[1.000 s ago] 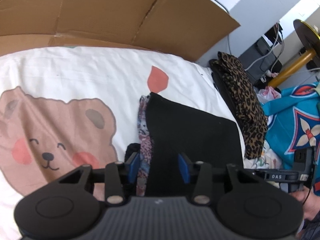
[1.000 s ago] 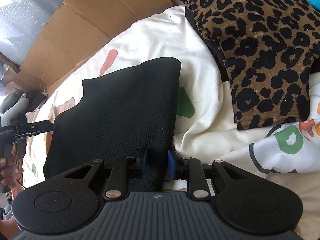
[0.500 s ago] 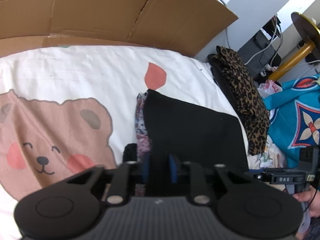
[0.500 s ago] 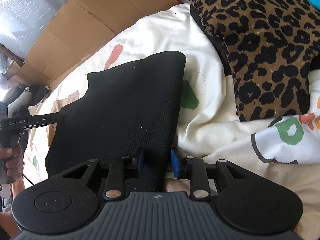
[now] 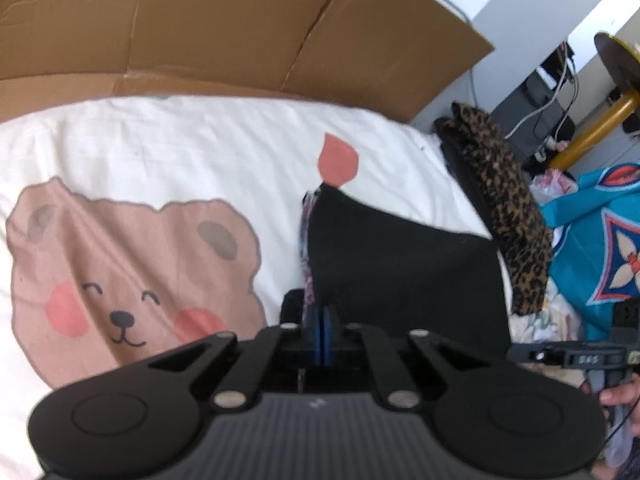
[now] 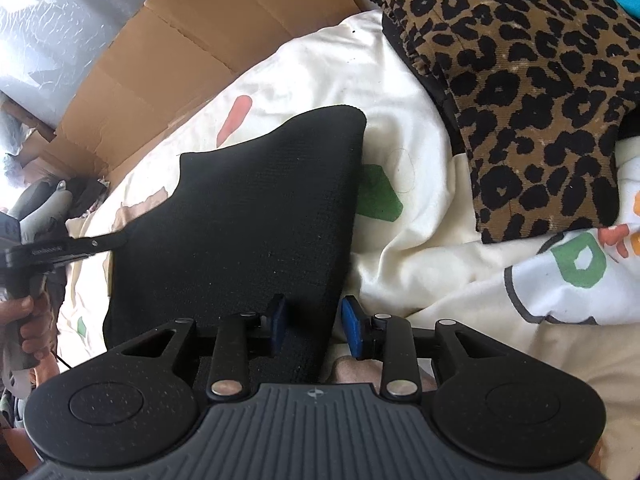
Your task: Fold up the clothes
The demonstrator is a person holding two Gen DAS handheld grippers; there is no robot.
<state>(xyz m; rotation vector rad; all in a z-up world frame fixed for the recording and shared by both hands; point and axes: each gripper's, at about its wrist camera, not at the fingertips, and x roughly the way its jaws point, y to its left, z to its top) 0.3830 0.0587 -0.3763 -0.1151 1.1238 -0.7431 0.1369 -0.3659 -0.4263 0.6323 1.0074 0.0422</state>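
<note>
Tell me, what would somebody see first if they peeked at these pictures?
Probably the big smiling bear printed on the white bedsheet, left of the left gripper. Next, the black garment lying in the middle of the bed. Then the leopard-print cloth at the bed's right side, beyond the right gripper.

left gripper [image 5: 323,332] jaws closed, right gripper [image 6: 313,328] jaws opening

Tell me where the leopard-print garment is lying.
In both wrist views the leopard-print garment lies on the bedsheet's right side, just beyond the black garment and apart from it.
</note>
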